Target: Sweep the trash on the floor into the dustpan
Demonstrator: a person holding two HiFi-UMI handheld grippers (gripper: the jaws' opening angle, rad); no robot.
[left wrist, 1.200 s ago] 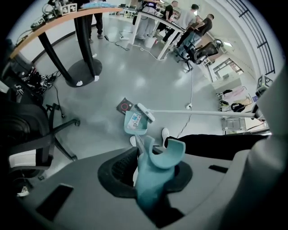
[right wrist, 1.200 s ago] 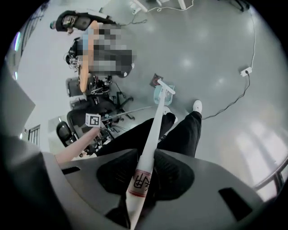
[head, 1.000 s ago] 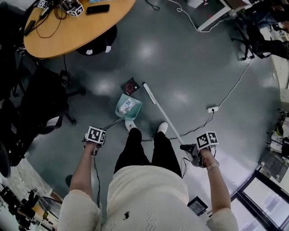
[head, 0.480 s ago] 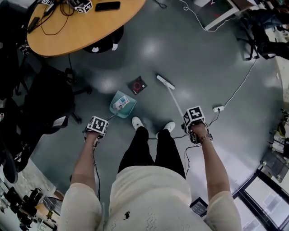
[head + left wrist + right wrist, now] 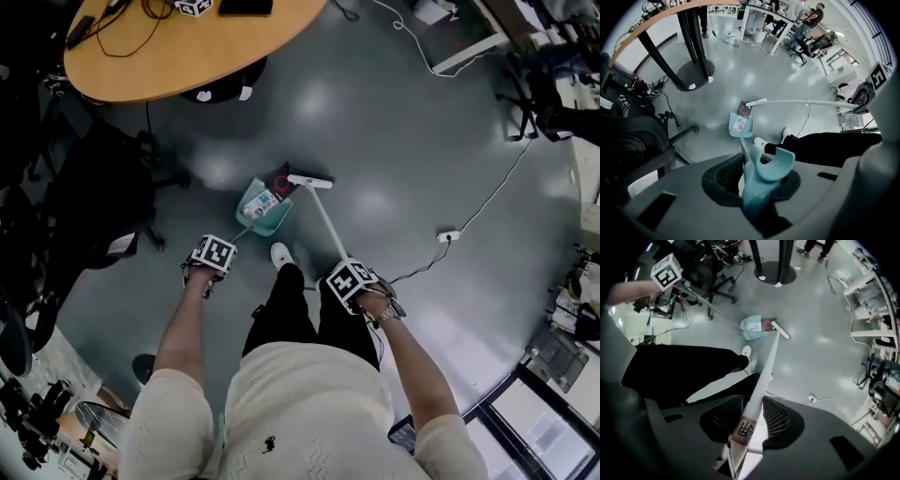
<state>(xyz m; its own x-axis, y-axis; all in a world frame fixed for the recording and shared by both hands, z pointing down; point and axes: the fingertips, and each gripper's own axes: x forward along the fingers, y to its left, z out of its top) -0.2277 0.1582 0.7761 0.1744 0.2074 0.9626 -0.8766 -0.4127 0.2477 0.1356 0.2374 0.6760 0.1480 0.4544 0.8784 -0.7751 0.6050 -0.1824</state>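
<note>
On the grey office floor (image 5: 394, 141), a dark wrapper (image 5: 282, 184) lies at the mouth of the dustpan (image 5: 255, 217), ahead of both grippers, with the broom (image 5: 309, 180) head against it. A white packet (image 5: 265, 201) is already inside. The left gripper (image 5: 757, 180) clamps the dustpan's handle and the right gripper (image 5: 752, 420) the broom's. One last push seems to remain.

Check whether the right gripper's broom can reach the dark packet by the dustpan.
Probably yes. The right gripper is shut on the broom handle, and the broom head sits right beside the dark packet at the mouth of the dustpan, with nothing between them.
</note>
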